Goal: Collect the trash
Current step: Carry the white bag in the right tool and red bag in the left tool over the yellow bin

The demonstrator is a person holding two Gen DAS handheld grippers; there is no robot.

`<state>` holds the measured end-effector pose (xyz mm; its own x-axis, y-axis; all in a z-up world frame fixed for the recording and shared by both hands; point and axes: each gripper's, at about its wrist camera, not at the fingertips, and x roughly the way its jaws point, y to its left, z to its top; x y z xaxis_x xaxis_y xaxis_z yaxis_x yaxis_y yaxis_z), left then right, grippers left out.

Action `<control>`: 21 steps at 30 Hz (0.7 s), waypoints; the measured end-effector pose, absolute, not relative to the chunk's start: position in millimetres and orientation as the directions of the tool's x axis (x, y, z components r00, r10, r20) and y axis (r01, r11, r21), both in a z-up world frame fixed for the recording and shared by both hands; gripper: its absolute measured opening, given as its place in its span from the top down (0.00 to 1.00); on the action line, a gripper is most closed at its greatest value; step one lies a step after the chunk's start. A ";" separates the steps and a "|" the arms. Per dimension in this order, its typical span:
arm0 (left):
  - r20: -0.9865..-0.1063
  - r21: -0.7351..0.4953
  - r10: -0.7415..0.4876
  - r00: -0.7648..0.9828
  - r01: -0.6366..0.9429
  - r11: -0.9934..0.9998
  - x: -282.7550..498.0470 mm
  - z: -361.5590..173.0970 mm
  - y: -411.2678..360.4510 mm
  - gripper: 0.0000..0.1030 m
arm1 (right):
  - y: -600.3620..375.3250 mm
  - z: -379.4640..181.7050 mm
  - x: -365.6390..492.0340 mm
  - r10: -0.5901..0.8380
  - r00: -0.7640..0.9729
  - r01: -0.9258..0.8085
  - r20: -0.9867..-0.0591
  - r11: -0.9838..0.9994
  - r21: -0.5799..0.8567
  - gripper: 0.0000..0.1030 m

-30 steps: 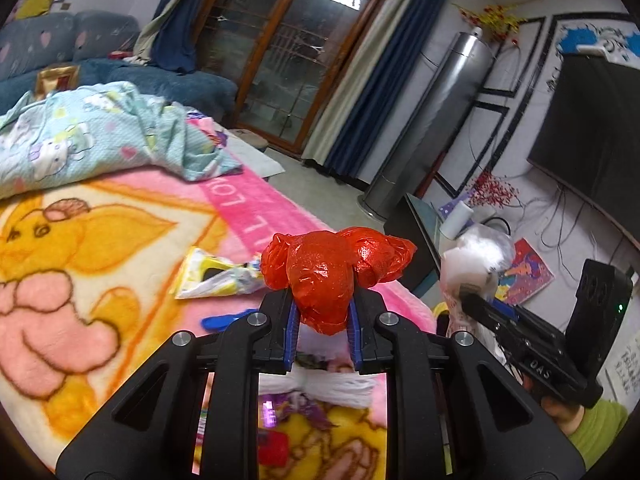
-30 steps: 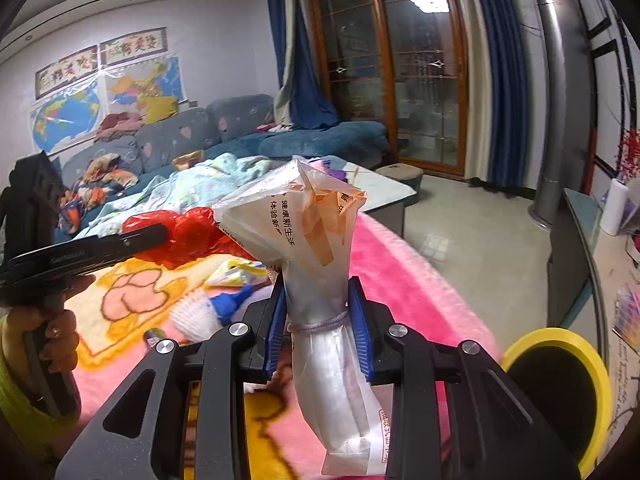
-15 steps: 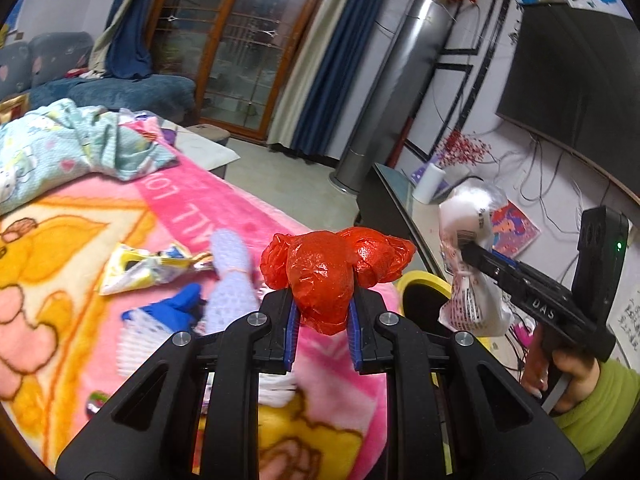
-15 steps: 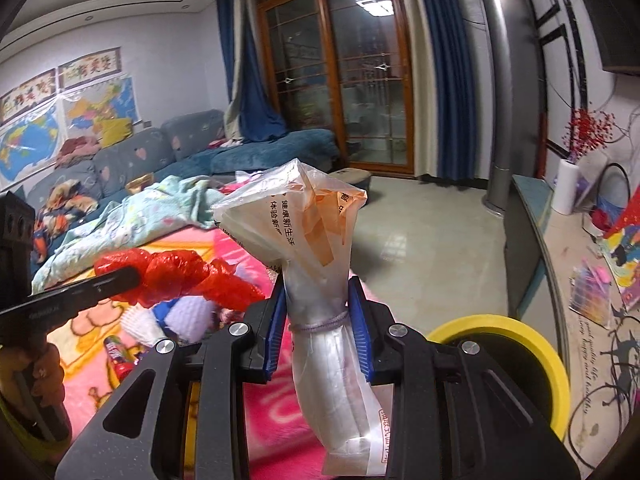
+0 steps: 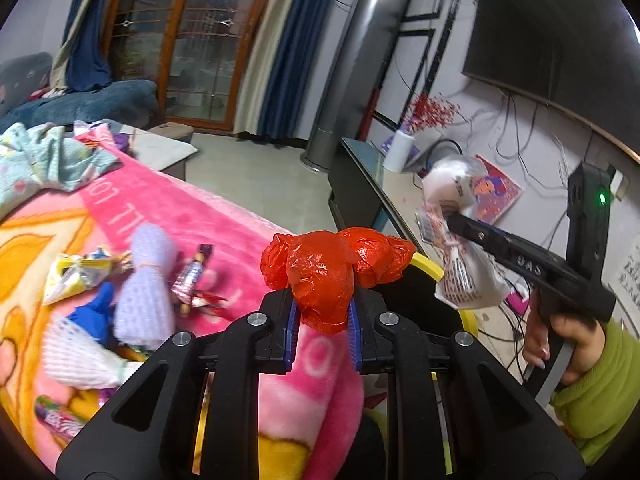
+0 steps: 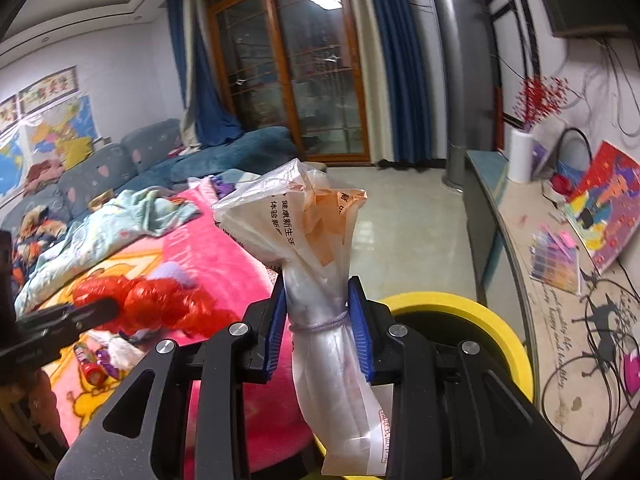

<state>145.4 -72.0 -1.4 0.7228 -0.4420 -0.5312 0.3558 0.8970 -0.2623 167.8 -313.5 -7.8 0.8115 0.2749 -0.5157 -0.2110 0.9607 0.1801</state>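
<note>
The left tool (image 5: 322, 314) pinches a crumpled red plastic bag (image 5: 332, 272); the right tool (image 6: 320, 334) clamps a tied clear bag (image 6: 316, 280) at its neck. Both hang near the yellow-rimmed bin (image 6: 496, 332) beside the bed. Risk: released short of the rim, the light bags could catch it and fall outside, or back onto the pink blanket (image 5: 208, 216), where wrappers (image 5: 80, 270) remain.
</note>
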 end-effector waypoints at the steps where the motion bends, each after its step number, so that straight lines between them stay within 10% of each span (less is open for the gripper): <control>1: -0.535 -0.258 -0.444 0.719 0.362 0.896 145.4 -2.8 -76.3 0.87 | -317.8 -8.8 168.9 0.269 0.811 -0.201 -0.520 0.962 0.184 0.72; 21: -0.645 -0.160 -0.487 0.589 0.518 0.840 153.7 -52.4 -183.3 0.87 | -409.5 -55.0 197.7 0.207 0.765 0.002 -0.610 0.946 0.324 0.72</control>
<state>153.7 -183.3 -52.4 0.5895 -0.4865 -0.6448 0.5182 0.8401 -0.1601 197.7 -409.5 -55.0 0.7647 0.2073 -0.6101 0.0025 0.9459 0.3245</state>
